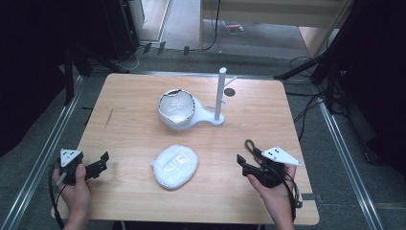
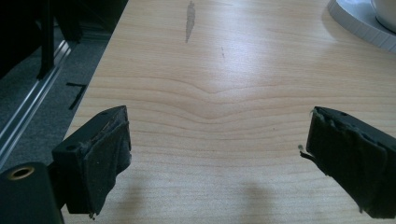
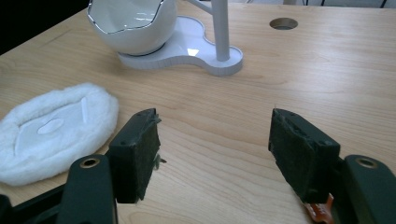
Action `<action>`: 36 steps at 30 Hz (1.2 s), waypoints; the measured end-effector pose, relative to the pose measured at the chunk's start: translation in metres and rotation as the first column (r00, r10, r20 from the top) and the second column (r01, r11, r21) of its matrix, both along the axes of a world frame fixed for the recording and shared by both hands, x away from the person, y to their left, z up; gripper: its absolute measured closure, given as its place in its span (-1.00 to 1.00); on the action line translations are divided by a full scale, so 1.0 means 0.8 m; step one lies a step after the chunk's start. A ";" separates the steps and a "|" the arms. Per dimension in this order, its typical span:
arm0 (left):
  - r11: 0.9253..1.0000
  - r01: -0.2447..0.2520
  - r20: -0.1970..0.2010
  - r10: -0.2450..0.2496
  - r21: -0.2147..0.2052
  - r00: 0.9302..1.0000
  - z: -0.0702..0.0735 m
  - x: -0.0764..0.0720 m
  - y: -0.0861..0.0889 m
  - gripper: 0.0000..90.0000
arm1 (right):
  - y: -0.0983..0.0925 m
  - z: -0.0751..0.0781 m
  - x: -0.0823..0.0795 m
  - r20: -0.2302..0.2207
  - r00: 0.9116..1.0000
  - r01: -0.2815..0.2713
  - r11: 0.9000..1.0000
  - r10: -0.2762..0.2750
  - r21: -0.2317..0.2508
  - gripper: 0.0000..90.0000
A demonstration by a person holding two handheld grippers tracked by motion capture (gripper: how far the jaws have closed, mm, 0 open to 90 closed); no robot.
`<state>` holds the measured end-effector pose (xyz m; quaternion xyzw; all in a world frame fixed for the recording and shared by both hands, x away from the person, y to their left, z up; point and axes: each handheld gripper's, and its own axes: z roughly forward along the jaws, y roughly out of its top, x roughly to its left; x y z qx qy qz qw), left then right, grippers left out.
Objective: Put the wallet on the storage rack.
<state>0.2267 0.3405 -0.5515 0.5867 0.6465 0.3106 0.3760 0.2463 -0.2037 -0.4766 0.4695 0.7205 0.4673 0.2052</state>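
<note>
The table (image 1: 143,96) carries three white things, and places are best reckoned from the stand (image 1: 219,96), an upright post on a flat base at the far middle. On the left part of that base sits the egg-shaped bowl (image 1: 176,109), its jagged rim edged dark. The fluffy pad (image 1: 174,165) lies flat on the wood well in front of the stand, apart from it, between the two grippers.

The right gripper (image 1: 243,165) is held low to the right of the pad with its jaws fairly wide and nothing between them; in the right gripper view the pad (image 3: 53,130) lies just left of its left jaw. The left gripper (image 1: 101,163) rests well left of the pad, jaws wide apart and empty.

The pad is judged to be the thing to be picked up. A good grasp would be made at its near right edge: the jaws brought low and level, one slid under the soft rim, then closed gently so that the pile is pinched, not pushed away.
</note>
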 end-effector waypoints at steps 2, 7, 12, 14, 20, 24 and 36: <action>1.000 0.000 0.000 0.000 0.000 1.000 0.000 0.000 0.000 -0.84 | 0.006 0.000 0.002 -0.004 1.000 -0.009 1.000 0.009 -0.002 -0.25; 1.000 -0.001 -0.001 0.001 -0.001 1.000 0.000 0.000 0.000 -0.85 | 0.025 -0.004 0.007 -0.022 0.998 -0.050 0.999 0.050 0.000 -0.25; 1.000 -0.001 0.000 0.001 -0.002 1.000 0.000 0.000 0.000 -0.84 | 0.038 -0.008 0.010 -0.034 0.996 -0.077 0.997 0.077 0.005 -0.26; 1.000 -0.001 0.000 0.001 -0.002 1.000 0.000 0.000 0.000 -0.84 | 0.048 -0.011 0.013 -0.045 0.994 -0.100 0.995 0.100 0.008 -0.27; 1.000 -0.001 -0.001 0.001 0.000 1.000 0.000 0.000 0.000 -0.84 | 0.065 -0.019 0.020 -0.076 0.988 -0.133 0.991 0.135 0.024 -0.30; 1.000 -0.001 -0.001 0.001 0.000 1.000 0.000 0.000 0.000 -0.84 | 0.073 -0.024 0.024 -0.092 0.984 -0.148 0.988 0.151 0.034 -0.30; 1.000 0.001 -0.001 -0.001 0.002 1.000 0.000 0.000 0.000 -0.84 | 0.105 -0.038 0.040 -0.151 0.965 -0.210 0.977 0.214 0.043 -0.35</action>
